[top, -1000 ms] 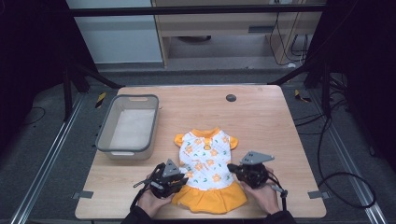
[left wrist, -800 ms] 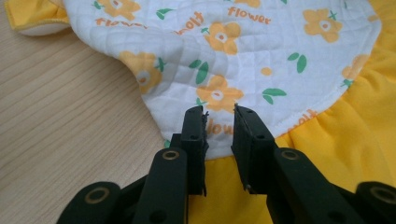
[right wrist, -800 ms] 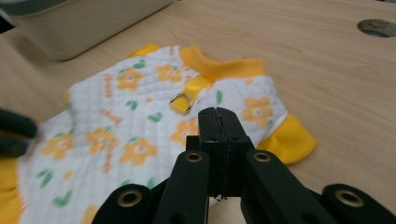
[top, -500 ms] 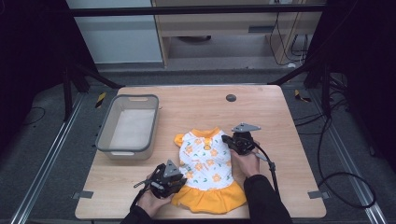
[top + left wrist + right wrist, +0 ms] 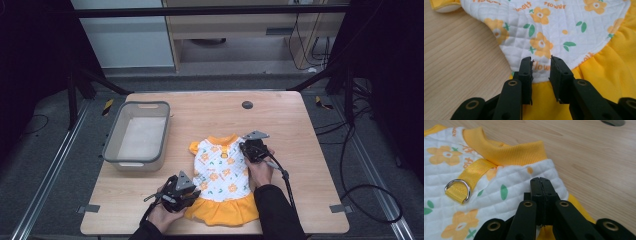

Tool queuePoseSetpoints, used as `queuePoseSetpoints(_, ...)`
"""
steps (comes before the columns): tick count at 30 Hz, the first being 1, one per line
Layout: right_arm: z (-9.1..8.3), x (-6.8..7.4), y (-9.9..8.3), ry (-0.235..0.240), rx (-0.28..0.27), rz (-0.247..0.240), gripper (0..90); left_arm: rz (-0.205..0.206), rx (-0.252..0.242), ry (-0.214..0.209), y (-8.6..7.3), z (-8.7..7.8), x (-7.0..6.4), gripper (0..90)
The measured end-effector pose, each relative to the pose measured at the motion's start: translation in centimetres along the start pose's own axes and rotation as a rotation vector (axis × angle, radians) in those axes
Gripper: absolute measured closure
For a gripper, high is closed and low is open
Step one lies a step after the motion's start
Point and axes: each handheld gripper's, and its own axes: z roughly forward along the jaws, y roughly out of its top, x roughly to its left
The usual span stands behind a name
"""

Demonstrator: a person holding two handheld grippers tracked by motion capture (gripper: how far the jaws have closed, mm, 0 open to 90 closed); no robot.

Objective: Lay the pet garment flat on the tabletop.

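Bin (image 5: 136, 136) sits empty, well left of the dress (image 5: 220, 175), which lies flat on the table (image 5: 300, 150), collar away from me. I see my left gripper (image 5: 181, 192) at the dress's lower left edge, jaws a narrow gap apart straddling the white hem above the yellow skirt, gripping nothing that I can tell. My right gripper (image 5: 250, 146) is at the dress's upper right shoulder, jaws pressed together over the quilted fabric just right of the collar (image 5: 506, 151); a D-ring (image 5: 457, 188) lies left of them.
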Motion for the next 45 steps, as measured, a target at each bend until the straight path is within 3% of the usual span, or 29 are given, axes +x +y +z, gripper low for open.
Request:
queuePoseSetpoints(2, 0.0, -0.1, 0.0, -0.031, -0.002, 0.005, 90.0, 0.007, 0.005, 0.003, 0.0, 0.1, 0.0, 69.1)
queuePoseSetpoints(8, -0.8, -0.4, 0.3, 0.015, -0.036, 0.028, 89.9, 0.002, -0.012, -0.003, 0.2, -0.4, 0.2, 66.3)
queuePoseSetpoints(13, -3.8, -0.3, 1.1, 0.087, -0.100, 0.022, 89.9, -0.028, -0.112, 0.015, 1.3, -2.6, 1.6, 65.9)
queuePoseSetpoints(15, -5.4, -0.1, 1.0, 0.122, -0.115, 0.013, 89.9, -0.073, -0.152, 0.030, 2.2, -3.3, 2.9, 67.0)
queuePoseSetpoints(18, -7.6, 0.6, 0.1, 0.170, -0.106, -0.008, 89.8, -0.082, -0.170, 0.065, 3.3, -3.4, 3.9, 70.1)
queuePoseSetpoints(23, -10.1, 2.0, -2.1, 0.227, -0.076, -0.026, 89.8, -0.106, -0.151, 0.129, 6.3, -1.2, 6.1, 74.3)
queuePoseSetpoints(28, -11.3, 3.6, -4.9, 0.290, -0.039, -0.026, 89.8, -0.123, -0.105, 0.190, 8.4, 2.4, 7.5, 80.7)
queuePoseSetpoints(35, -11.3, 4.9, -6.4, 0.334, 0.012, -0.060, 89.1, -0.140, -0.006, 0.187, 7.8, 6.4, 8.6, 88.4)
queuePoseSetpoints(39, -10.6, 5.2, -6.8, 0.334, 0.058, -0.066, 89.1, -0.168, -0.013, 0.164, 7.0, 7.5, 8.7, 88.5)
queuePoseSetpoints(45, -10.3, 5.2, -7.0, 0.308, 0.104, -0.082, 89.7, -0.108, 0.001, 0.216, 7.2, 7.7, 8.6, 89.2)
